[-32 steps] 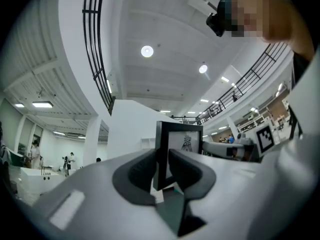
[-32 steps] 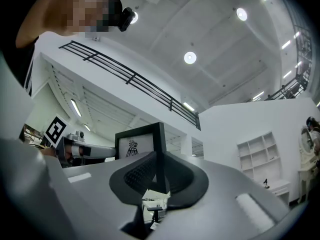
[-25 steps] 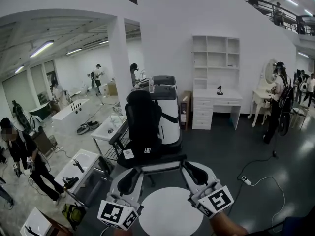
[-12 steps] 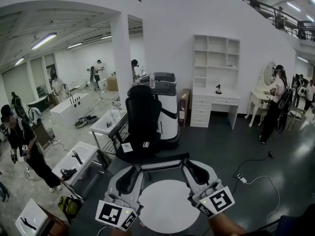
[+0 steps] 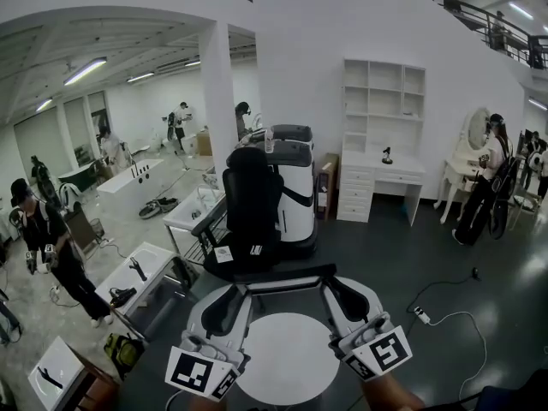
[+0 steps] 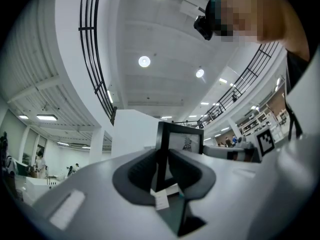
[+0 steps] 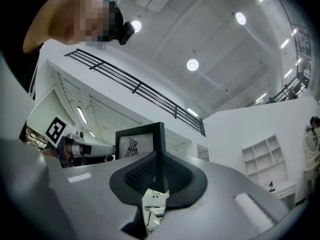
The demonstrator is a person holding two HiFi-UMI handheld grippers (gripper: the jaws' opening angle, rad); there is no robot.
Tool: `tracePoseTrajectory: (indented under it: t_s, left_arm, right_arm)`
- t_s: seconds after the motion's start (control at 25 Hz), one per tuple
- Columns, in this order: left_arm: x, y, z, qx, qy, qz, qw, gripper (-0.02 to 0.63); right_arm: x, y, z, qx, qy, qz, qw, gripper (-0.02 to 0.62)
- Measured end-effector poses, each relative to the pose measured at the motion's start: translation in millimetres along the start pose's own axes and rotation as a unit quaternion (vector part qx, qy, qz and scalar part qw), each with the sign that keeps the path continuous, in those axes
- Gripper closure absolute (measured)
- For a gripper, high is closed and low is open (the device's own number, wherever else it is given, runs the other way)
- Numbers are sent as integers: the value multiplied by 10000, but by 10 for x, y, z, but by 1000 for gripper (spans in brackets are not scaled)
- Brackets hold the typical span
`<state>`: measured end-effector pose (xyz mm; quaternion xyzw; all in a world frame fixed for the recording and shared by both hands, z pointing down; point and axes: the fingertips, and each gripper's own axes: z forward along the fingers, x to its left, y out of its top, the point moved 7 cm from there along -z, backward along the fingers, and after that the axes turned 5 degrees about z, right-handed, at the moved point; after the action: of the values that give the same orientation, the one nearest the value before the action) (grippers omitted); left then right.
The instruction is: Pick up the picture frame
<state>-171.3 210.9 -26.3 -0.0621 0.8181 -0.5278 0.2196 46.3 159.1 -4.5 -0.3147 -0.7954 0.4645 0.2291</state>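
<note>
Both tongs are found clamped on the picture frame (image 6: 181,138). The left gripper (image 6: 162,166) is closed on one black side bar of it, and the right gripper (image 7: 159,170) on the opposite side bar. The frame is held upright in the air between the two, resting on no surface. A small dark figure on white paper is seen inside it. From the head view the frame is seen from above as a dark bar spanning the two grippers. A black chair (image 5: 251,204) is noted beyond it, and a white shelf unit (image 5: 381,144) against the far wall.
</note>
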Motion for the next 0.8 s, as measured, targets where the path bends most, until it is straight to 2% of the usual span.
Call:
tracePoseTrajectory:
  t_s: [0.52, 0.8]
  left_arm:
    - [-522, -112, 253, 96, 136, -60, 9998, 541]
    - [-665, -121, 290, 105, 144, -63, 9998, 541]
  right_arm:
    - [-457, 19, -370, -48, 138, 32, 9999, 560]
    - [-549, 18, -490, -39, 135, 82, 9999, 561]
